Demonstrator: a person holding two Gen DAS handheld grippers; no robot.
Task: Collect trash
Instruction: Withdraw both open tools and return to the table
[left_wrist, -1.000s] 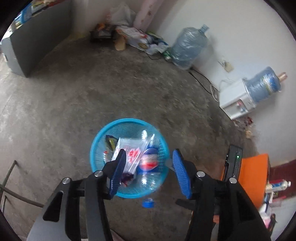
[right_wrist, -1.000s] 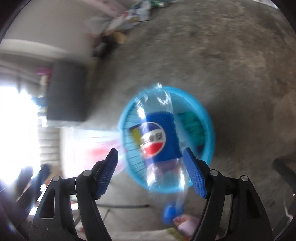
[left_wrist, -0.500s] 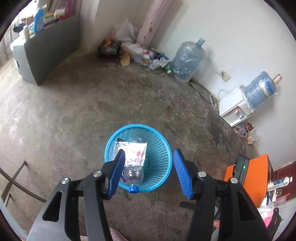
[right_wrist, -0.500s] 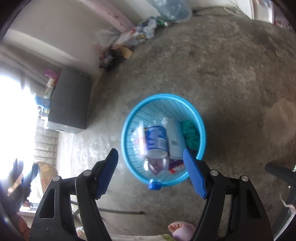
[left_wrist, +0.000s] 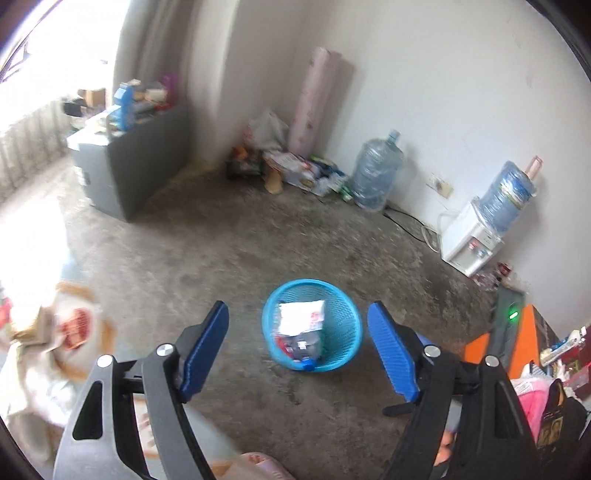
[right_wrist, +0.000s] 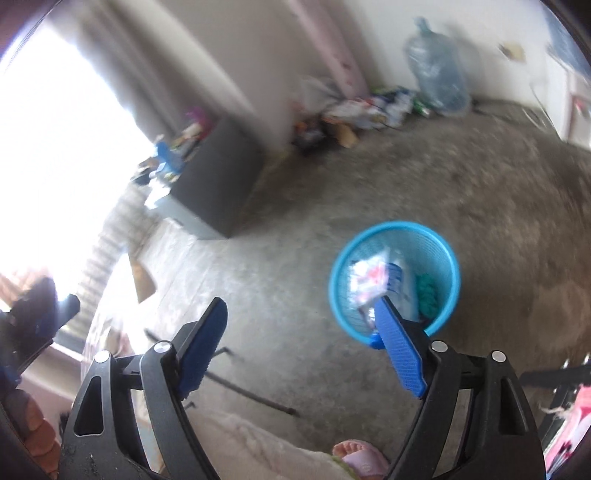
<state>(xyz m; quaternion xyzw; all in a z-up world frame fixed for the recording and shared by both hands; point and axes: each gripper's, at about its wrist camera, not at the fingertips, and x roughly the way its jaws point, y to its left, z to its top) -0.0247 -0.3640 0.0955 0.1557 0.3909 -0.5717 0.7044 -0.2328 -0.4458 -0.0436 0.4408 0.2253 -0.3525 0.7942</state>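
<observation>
The basket (left_wrist: 343, 321) is bright blue with a net of tiny holes. Inside it lies a white wrapper (left_wrist: 301, 316) with red marks, a bottle with a blue cap (left_wrist: 307, 365), and something teal-green (right_wrist: 426, 291). The floor (left_wrist: 258, 240) is grey and blotchy. The tongs (left_wrist: 297, 349) have blue ribbed pads (left_wrist: 391, 350) on black arms. A cabinet (left_wrist: 147, 155) is dark grey. The water jug (left_wrist: 375, 173) is see-through blue. A pink roll (left_wrist: 314, 103) leans on the white wall (left_wrist: 443, 74).

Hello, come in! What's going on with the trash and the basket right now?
Left gripper and right gripper opening, nothing between them. Trash inside the round blue mesh plastic basket. Bare concrete floor around it.
</observation>
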